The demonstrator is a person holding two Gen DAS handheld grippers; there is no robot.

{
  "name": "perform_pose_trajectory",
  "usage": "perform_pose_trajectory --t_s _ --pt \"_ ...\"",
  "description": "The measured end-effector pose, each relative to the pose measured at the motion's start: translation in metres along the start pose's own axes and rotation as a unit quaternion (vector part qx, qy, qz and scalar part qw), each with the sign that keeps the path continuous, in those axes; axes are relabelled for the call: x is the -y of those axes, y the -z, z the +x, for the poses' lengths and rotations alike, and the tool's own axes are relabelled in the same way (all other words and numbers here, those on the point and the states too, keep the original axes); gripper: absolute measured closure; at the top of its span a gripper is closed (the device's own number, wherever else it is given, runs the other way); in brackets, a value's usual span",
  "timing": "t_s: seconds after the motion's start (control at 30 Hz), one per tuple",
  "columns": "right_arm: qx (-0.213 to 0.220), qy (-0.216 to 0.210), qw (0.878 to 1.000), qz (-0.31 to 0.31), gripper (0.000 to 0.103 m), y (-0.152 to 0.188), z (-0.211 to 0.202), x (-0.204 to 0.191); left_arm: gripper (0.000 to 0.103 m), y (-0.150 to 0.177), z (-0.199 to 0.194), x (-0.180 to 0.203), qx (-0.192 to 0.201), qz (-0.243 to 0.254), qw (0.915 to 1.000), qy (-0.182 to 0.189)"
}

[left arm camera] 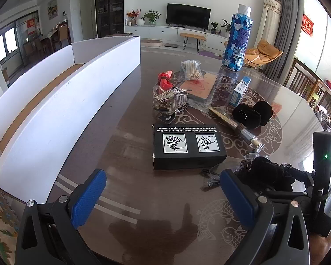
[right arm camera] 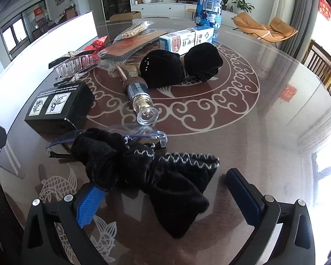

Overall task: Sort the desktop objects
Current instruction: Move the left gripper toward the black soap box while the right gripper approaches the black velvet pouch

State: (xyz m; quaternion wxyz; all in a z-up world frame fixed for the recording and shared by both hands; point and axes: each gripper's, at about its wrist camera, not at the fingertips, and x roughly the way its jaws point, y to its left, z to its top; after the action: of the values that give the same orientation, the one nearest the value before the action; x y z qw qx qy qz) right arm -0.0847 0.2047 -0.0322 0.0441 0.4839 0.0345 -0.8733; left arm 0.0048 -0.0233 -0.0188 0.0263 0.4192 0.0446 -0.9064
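Left wrist view: left gripper wide open above the bench, one white box beside one black box, right wrist view: right gripper wide open around one black bow, touching nothing.

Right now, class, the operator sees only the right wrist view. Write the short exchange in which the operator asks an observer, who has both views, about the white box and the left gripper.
Operator: I see only a white wall at my left. Is that box open?
Observer: Yes. The white box is open on top, and a brown floor shows inside it.
Operator: And the left gripper? I get only a sliver of it at my edge.
Observer: The left gripper is open, with nothing between its fingers.
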Motion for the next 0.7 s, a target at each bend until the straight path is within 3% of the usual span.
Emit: perform_pose_trajectory --t_s 0.13,0.27,0.5,0.7 --pt "0.011 0.025 0.999 0.046 0.0 -0.035 0.016 0.029 0.0 0.0 0.004 -0.001 -0.009 -0.005 0.9999 0.002" --pt "0.016 0.023 0.996 0.086 0.0 -0.053 0.013 0.056 0.0 0.0 0.007 -0.004 -0.015 -0.01 0.9998 0.006" --pt "0.028 0.0 0.997 0.073 0.0 -0.012 -0.032 0.046 0.0 0.001 0.015 0.001 -0.028 -0.007 0.9995 0.013" --pt "0.01 0.013 0.998 0.066 0.0 0.014 -0.026 0.045 0.0 0.003 0.02 0.011 -0.043 0.019 0.9988 0.016"
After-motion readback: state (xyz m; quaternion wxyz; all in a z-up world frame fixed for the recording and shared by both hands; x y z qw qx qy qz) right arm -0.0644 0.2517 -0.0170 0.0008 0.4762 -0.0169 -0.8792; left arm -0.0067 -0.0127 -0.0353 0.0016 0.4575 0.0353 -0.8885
